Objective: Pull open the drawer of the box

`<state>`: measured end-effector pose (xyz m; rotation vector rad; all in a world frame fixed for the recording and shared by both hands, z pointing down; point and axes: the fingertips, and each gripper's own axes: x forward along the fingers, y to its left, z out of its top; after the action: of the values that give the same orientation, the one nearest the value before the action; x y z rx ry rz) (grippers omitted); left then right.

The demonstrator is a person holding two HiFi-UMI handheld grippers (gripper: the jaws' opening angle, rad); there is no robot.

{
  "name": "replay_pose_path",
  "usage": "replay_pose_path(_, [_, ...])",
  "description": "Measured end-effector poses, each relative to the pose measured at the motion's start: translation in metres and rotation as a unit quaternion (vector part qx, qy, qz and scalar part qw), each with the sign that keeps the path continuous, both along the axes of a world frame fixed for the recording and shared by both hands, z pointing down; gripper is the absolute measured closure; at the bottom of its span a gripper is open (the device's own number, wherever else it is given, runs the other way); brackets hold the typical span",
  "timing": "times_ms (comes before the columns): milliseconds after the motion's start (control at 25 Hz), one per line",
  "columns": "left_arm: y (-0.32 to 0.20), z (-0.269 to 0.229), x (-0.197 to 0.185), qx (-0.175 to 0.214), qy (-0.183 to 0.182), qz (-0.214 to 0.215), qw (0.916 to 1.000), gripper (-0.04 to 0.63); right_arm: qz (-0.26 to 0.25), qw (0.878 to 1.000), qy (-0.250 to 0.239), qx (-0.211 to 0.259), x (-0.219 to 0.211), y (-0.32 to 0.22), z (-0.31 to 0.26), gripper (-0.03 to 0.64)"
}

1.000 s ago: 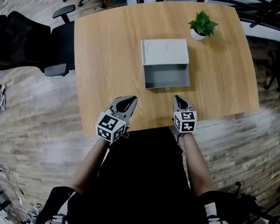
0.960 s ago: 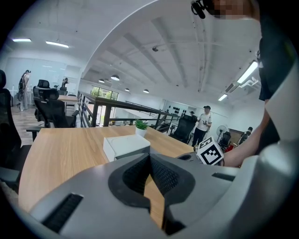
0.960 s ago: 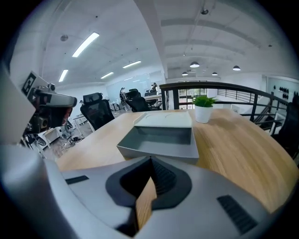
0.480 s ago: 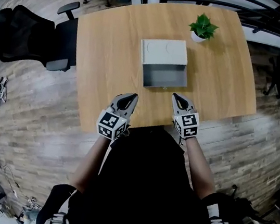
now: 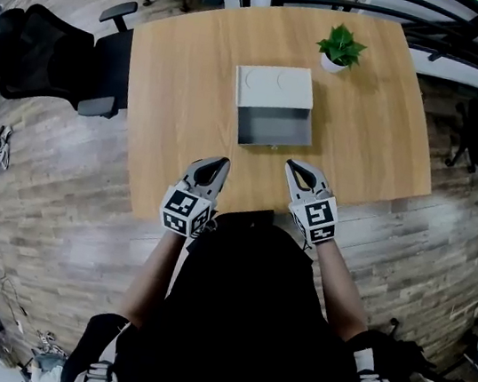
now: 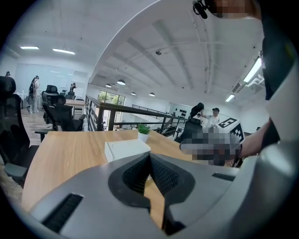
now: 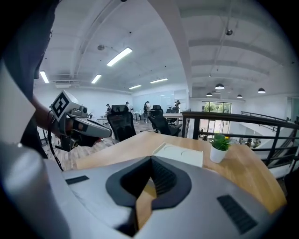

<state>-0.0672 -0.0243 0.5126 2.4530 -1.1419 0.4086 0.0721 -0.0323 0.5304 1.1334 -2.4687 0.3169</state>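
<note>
A white-grey box stands mid-table, and its drawer is pulled out toward me, showing an empty grey inside. The same box appears small and far off in the left gripper view and in the right gripper view. My left gripper hovers over the near table edge, left of the drawer, its jaws shut with nothing between them. Over the near edge on the other side, my right gripper is also shut and empty. Neither one touches the box.
A small potted plant stands on the wooden table behind and to the right of the box. Black office chairs sit to the table's left. Other people and desks show far off in the gripper views.
Both grippers have drawn back a little toward the near table edge, away from the drawer. The drawer stays pulled out as before.
</note>
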Motion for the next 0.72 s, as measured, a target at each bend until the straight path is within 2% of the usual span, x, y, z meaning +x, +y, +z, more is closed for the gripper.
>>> replay_pose_path(720, [0.034,-0.007,0.02,0.003,-0.008,-0.011,0.9999,0.574,-0.015,1.0,-0.023,0.011,0.014,0.022,-0.016,0.592])
